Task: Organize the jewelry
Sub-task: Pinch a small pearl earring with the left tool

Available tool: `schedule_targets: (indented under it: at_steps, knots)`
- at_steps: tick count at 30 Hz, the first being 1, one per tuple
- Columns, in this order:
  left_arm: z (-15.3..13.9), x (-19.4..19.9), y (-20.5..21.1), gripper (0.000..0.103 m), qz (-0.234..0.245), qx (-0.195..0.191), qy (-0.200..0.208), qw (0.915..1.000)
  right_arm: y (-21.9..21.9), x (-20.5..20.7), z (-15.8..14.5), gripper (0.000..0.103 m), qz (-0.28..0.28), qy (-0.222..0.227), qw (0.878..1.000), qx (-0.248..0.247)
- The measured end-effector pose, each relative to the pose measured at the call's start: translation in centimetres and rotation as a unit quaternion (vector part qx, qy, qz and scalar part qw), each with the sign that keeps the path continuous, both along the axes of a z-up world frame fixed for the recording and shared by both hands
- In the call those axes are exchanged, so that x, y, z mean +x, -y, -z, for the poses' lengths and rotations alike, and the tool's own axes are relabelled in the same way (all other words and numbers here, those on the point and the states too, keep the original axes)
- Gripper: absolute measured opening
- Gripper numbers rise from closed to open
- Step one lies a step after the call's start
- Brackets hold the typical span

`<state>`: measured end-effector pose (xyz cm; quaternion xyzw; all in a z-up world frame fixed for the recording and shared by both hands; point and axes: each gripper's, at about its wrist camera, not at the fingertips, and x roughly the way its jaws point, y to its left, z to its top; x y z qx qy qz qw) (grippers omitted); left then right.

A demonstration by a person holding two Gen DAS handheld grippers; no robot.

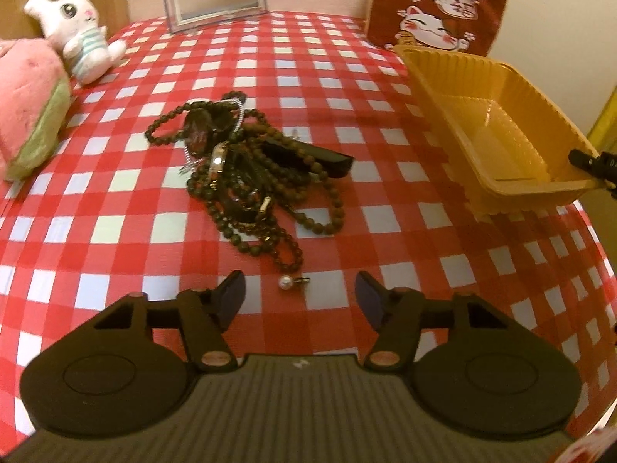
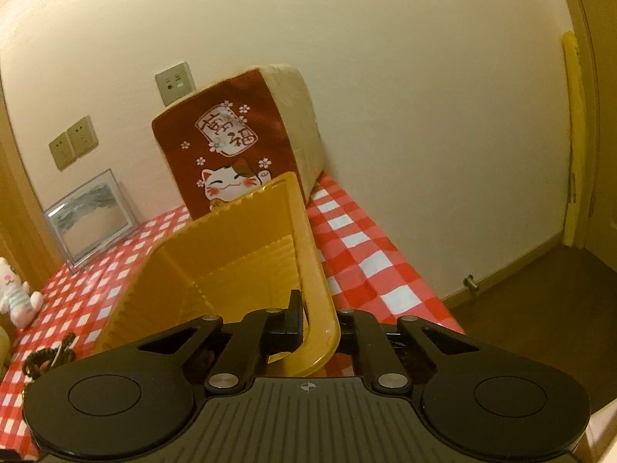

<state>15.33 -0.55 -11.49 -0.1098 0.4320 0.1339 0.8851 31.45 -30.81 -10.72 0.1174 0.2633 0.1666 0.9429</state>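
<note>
Tongs on the right (image 2: pixel 320 320) pinched the near rim of the yellow tray (image 2: pixel 239 254), tilting it up, probably to bring it toward the jewelry. Left tongs (image 1: pixel 299 293) stood spread, empty, over a pearl pendant (image 1: pixel 286 281) just beside the tangled bead necklaces (image 1: pixel 246 162) on the bench (image 1: pixel 385 77), likely the first pick.

A home room: red-and-white checked tablecloth (image 1: pixel 347 61), white plush bunny (image 1: pixel 79 34) at upper left, lucky-cat cushion (image 2: pixel 235 146) against a cream wall with sockets (image 2: pixel 73 146), wood floor lower right.
</note>
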Motion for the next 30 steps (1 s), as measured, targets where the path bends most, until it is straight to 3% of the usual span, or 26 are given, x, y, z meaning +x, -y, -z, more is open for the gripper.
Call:
schedule_targets:
  at_steps: [16,23,30]
  knots:
    - [1.2,0.7,0.4,0.017,0.006,0.017,-0.002,0.9998,0.6,-1.2,-1.2,0.006,-0.037,-0.002,0.999,-0.007]
    - [0.7,0.6,0.7,0.017,0.013,0.018,0.004,0.9998,0.5,-1.3,-1.4,0.006,-0.046,0.001,0.999,-0.011]
    - [-3.5,1.9,2.6,0.017,0.051,-0.007,0.064,0.9966,0.3,-1.5,-1.9,0.006,-0.047,0.01,0.999,-0.022]
